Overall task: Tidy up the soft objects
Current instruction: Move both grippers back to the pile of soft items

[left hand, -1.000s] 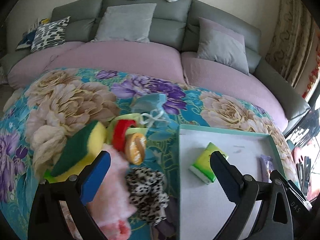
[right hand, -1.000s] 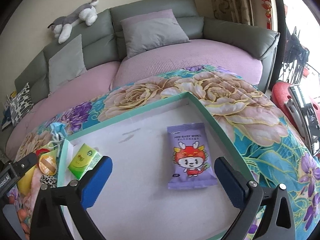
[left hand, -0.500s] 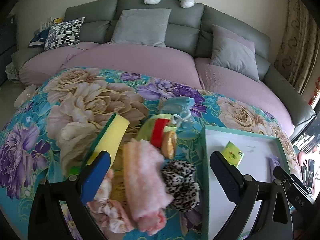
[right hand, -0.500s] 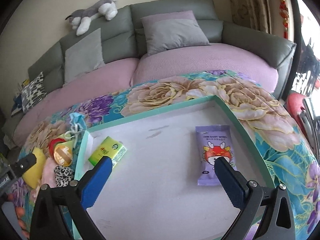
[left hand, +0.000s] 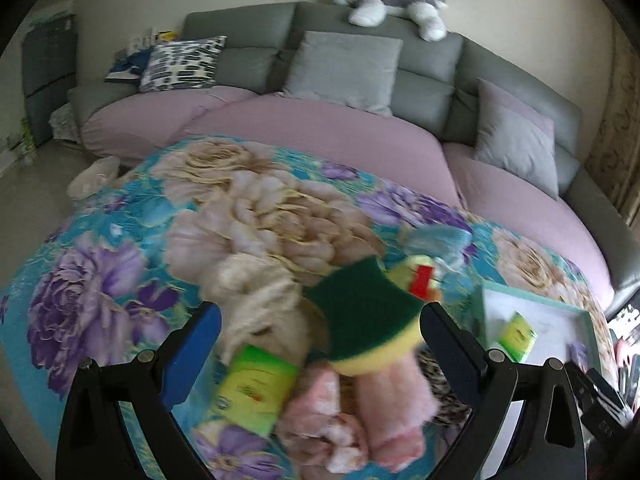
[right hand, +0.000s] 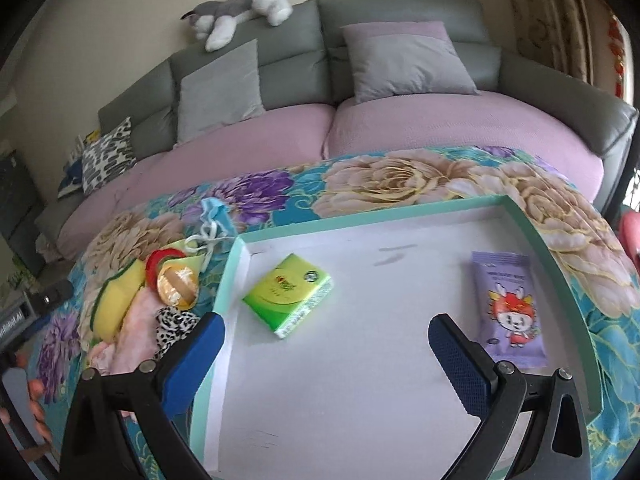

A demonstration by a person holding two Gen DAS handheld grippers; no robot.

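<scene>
Left gripper (left hand: 320,340) jaws spread wide, gripping nothing, hovering over the soft-item pile on the floral-cloth desk (left hand: 120,260). In the gap between jaws: green-and-yellow sponge (left hand: 368,320) on top, pink fuzzy roll (left hand: 394,408) and pale pink cloth (left hand: 324,420) under it, beige fluffy cloth (left hand: 260,304) to the left, green tissue pack (left hand: 256,388) lower left. Leopard-print fabric (left hand: 444,384) close to right jaw. Blurry frame, exact contacts unclear.

Right gripper (right hand: 326,354) jaws also released, empty, above the teal-rimmed white tray (right hand: 360,220). Inside tray: second green tissue pack (right hand: 288,294) near left wall, purple wipes packet (right hand: 508,308) near right wall, well apart. Same pile just left of tray: sponge (right hand: 116,300), leopard-print fabric (right hand: 174,326), red-and-yellow item (right hand: 170,266) with orange disc (right hand: 177,283), blue face mask (right hand: 216,216) behind. Grey sofa (right hand: 400,12) behind desk, plush husky (right hand: 240,6) on its backrest.
</scene>
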